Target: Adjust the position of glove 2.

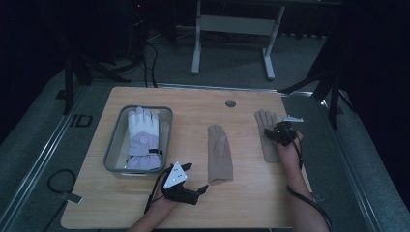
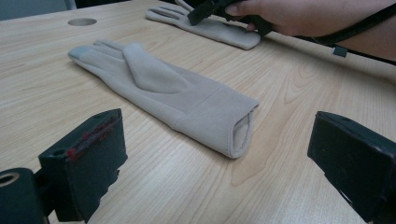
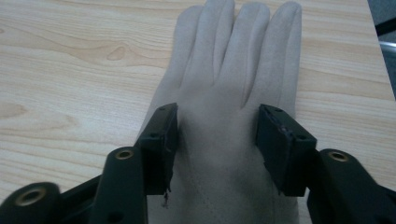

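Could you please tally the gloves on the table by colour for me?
Beige gloves: 2, middle beige glove and right beige glove, both flat on the table.
White and lilac gloves: 1 visible, the padded glove in the grey bin.
Total: 3 gloves.

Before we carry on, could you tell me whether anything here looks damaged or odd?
The left gripper has a worn pad: red shows through its chipped black edge. Otherwise nothing stands out.

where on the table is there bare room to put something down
Bare wood lies between the grey bin and the middle glove, and along the far edge by the round hole. It is crowded at the right glove under the right gripper.
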